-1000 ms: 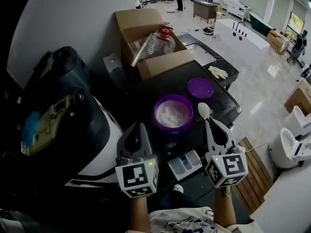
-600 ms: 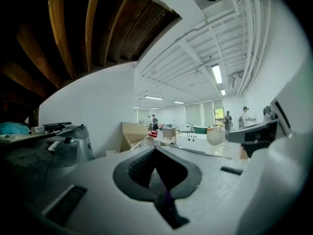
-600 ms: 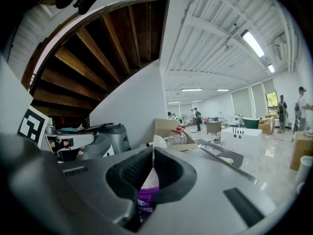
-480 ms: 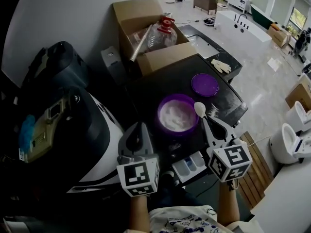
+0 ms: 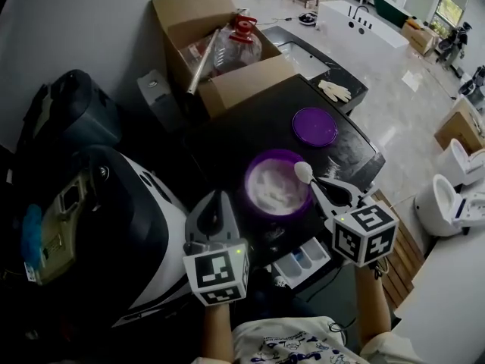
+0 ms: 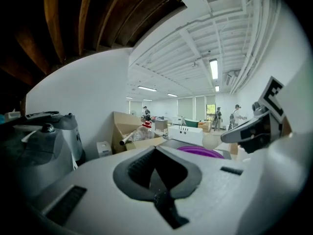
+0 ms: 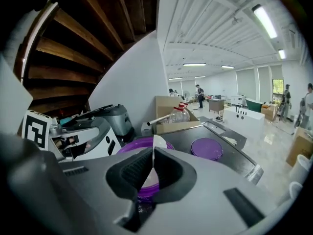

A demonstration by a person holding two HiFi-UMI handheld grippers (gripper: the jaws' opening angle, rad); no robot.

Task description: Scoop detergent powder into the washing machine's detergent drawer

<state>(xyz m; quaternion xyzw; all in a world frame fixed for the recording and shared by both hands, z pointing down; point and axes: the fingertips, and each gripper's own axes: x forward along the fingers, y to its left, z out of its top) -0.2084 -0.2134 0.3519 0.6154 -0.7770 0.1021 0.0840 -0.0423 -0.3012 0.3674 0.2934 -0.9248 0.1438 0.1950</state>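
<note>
A purple tub [image 5: 274,185] of white detergent powder stands on the washing machine's dark top [image 5: 250,131]. My right gripper [image 5: 324,191] is shut on the handle of a white spoon [image 5: 303,171], whose bowl hangs at the tub's right rim. In the right gripper view the spoon [image 7: 153,148] stands edge-on between the jaws of that gripper [image 7: 151,169], with the tub [image 7: 131,147] just behind. The detergent drawer [image 5: 303,258] is pulled out below, between both grippers. My left gripper [image 5: 215,212] is shut and empty, left of the tub; the left gripper [image 6: 155,174] sees the tub [image 6: 200,152] ahead.
The purple lid [image 5: 314,126] lies on the machine's top, right of and beyond the tub. An open cardboard box [image 5: 220,51] with a large plastic bottle stands at the back. A dark bulky appliance [image 5: 83,196] is on the left. White gloves [image 5: 334,91] lie near a sink.
The right gripper has carried the spoon left, from beside the tub to its right rim. The left gripper has stayed about where it was. The head camera has shifted.
</note>
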